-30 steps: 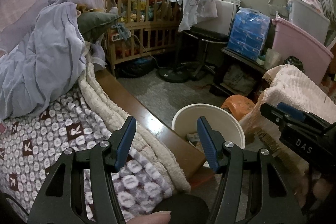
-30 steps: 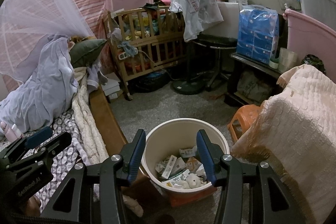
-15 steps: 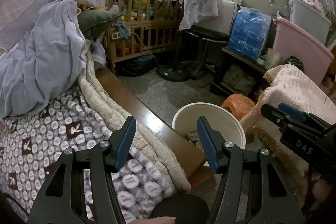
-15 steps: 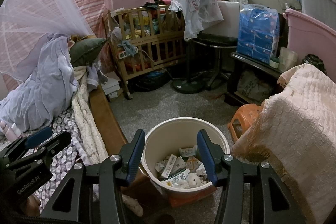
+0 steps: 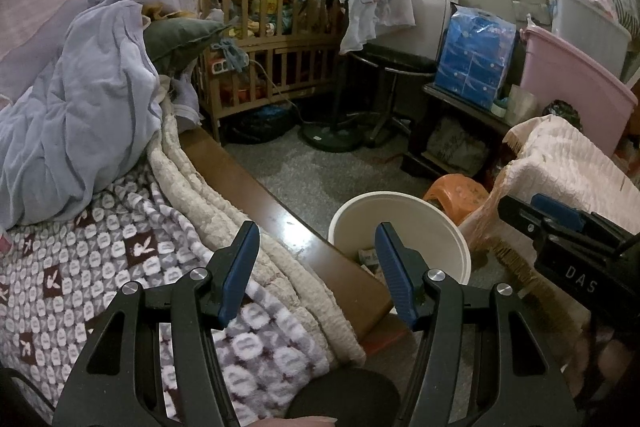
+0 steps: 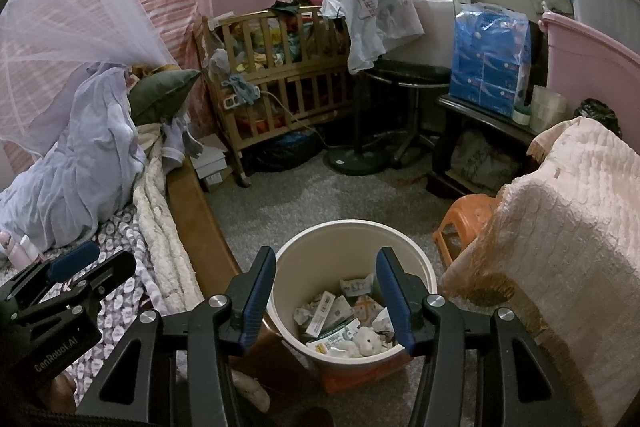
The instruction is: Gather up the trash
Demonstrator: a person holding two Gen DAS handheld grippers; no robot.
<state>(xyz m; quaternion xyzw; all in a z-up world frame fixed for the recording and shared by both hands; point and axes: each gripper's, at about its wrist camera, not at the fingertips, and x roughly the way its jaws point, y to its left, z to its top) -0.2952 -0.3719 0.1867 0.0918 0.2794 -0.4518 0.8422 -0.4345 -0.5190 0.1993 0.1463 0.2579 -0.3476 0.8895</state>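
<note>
A cream trash bucket (image 6: 316, 247) stands on the floor beside the bed, holding crumpled paper and small boxes (image 6: 344, 319). It also shows in the left wrist view (image 5: 424, 211), partly behind the bed's wooden edge. My right gripper (image 6: 325, 267) is open and empty, just above the bucket's mouth. My left gripper (image 5: 318, 241) is open and empty above the bed's edge, left of the bucket. Each gripper shows at the side of the other's view: the right one (image 5: 560, 227) and the left one (image 6: 76, 263).
A bed with a patterned blanket (image 5: 100, 247), a cream quilt and a wooden side rail (image 5: 256, 187) lies on the left. A chair with a pink cover (image 6: 560, 219) and an orange stool (image 6: 464, 215) stand right of the bucket. A wooden crib (image 6: 280, 87) stands behind.
Both views have drifted slightly. The left gripper has shifted a little to the left along the bed. Both grippers stay open and empty.
</note>
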